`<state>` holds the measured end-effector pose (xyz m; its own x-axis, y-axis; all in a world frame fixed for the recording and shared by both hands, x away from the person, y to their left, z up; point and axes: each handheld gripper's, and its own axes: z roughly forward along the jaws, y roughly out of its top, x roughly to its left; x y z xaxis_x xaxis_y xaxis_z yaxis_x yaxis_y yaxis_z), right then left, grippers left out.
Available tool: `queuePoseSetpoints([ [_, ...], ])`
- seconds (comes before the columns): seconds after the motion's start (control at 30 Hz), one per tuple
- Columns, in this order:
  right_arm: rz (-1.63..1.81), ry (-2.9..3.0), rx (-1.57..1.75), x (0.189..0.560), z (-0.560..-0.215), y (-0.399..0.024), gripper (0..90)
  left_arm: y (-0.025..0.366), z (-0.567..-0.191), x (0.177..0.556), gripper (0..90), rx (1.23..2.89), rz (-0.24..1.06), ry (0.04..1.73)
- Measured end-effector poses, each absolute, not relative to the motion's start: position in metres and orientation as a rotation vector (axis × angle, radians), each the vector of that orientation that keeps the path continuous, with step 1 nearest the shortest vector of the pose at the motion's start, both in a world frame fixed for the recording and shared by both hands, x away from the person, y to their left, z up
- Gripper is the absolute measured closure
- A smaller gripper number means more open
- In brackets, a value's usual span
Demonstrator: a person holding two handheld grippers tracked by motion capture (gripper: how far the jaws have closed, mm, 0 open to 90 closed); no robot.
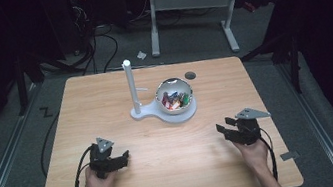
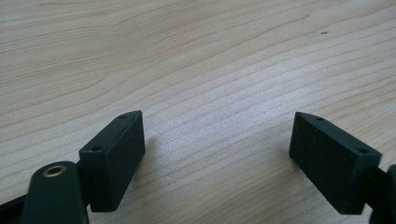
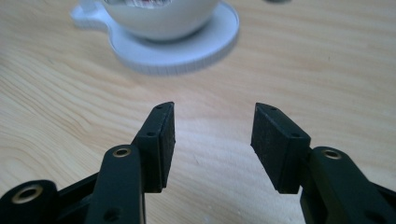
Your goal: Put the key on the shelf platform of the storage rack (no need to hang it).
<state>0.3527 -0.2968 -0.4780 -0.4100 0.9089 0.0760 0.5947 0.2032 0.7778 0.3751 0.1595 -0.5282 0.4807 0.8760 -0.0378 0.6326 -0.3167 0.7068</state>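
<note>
A shiny metal bowl (image 1: 174, 96) holding several small coloured items sits on a white base (image 1: 173, 116) with an upright white post (image 1: 129, 81), at the middle of the wooden table (image 1: 105, 103). My left gripper (image 1: 123, 157) rests near the front left of the table, open, with bare wood between its jaws (image 2: 217, 140). My right gripper (image 1: 223, 129) is at the front right, open and empty (image 3: 212, 126), pointed toward the bowl (image 3: 159, 16) and its white base (image 3: 187, 49) a short way ahead.
A small dark round spot (image 1: 190, 75) lies on the table behind the bowl. Beyond the table stand a white desk frame (image 1: 188, 4), cables on the floor and dark surroundings. Black cables trail from both grippers off the front edge.
</note>
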Motion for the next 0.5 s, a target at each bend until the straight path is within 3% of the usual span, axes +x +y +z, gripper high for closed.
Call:
queuePoseSetpoints([
  [0.37,0.869,2.144,1.417,0.36,-0.519,-0.287,44.7,0.159,-0.528,0.375,18.8,2.061,0.469,1.242],
  [0.5,0.87,2.142,1.415,0.36,-0.519,-0.287,44.4,0.159,-0.528,0.375,18.7,2.061,0.469,1.243],
])
